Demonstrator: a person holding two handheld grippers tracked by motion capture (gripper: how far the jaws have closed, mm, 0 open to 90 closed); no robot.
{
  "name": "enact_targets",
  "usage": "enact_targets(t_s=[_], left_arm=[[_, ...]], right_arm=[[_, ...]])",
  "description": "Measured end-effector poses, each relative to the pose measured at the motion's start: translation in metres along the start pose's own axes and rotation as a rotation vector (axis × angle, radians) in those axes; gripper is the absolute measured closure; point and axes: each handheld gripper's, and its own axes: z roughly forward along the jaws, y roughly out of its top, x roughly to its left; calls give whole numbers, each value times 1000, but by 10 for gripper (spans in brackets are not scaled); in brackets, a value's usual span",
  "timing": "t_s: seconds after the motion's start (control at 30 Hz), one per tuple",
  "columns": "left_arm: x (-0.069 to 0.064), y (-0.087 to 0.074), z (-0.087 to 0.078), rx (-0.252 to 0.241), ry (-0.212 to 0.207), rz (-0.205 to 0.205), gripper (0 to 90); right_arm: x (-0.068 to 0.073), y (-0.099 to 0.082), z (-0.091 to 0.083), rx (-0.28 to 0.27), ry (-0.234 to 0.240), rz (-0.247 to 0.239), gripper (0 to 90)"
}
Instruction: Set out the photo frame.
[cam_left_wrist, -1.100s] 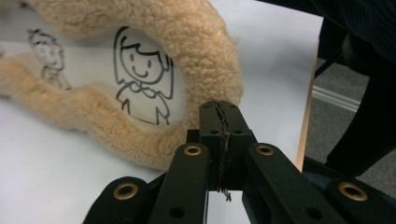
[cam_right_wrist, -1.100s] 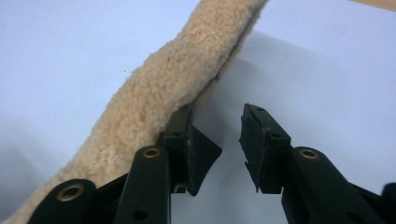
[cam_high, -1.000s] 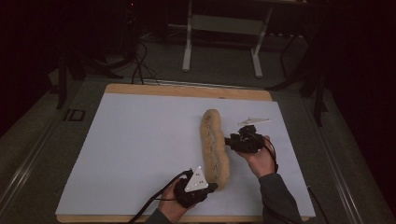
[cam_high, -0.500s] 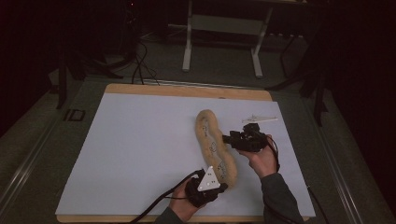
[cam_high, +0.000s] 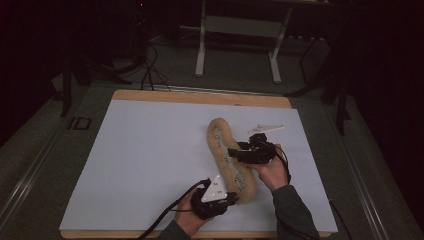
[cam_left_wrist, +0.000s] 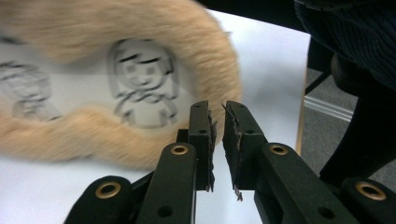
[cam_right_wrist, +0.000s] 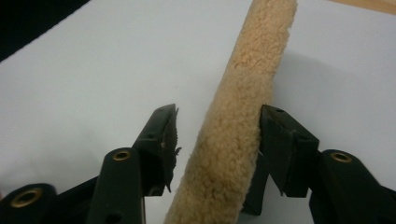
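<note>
On the white sheet (cam_high: 150, 165) that covers the wooden table (cam_high: 200, 96), the left gripper (cam_high: 231, 199) sits near the front edge, held in the person's left hand (cam_high: 192, 217), its grey three-cornered plate facing up. In the left gripper view its jaws have just been opening and stand a narrow slit apart with nothing between them; the pads' tips lie just beside the near end of a long tan fleece insole (cam_high: 229, 157), whose pale inner face carries printed cartoon figures (cam_left_wrist: 142, 84). The insole runs from that near end away across the middle-right of the sheet, slightly bowed, its rounded far end towards the back of the table. At its right flank, about halfway along, is the right gripper (cam_high: 231, 152), held in the right hand (cam_high: 272, 170). In the right gripper view its jaws have just been opening too: the fleece edge passes between them, touching the right pad while a clear gap separates it from the left one. Farther right, a small white flat piece (cam_high: 267, 128) lies on the sheet, apart from the insole.
</note>
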Motion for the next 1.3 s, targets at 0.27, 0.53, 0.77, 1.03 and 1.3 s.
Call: enact_targets(t_s=[0.27, 0.53, 0.77, 1.03, 1.3], left_arm=[[32, -20, -41, -8, 130, -79, 792], [56, -29, -70, 25, 242, -103, 777], [66, -34, -76, 28, 270, -133, 776], [71, -37, -78, 31, 288, -149, 775], [78, -40, -84, 23, 317, -176, 775]], right_arm=[[1, 3, 16, 64, -28, 6, 451], [1, 4, 23, 110, -42, 26, 498], [1, 7, 23, 131, -71, 19, 601], [0, 8, 25, 127, -18, 3, 624], [11, 13, 31, 153, 63, -125, 634]])
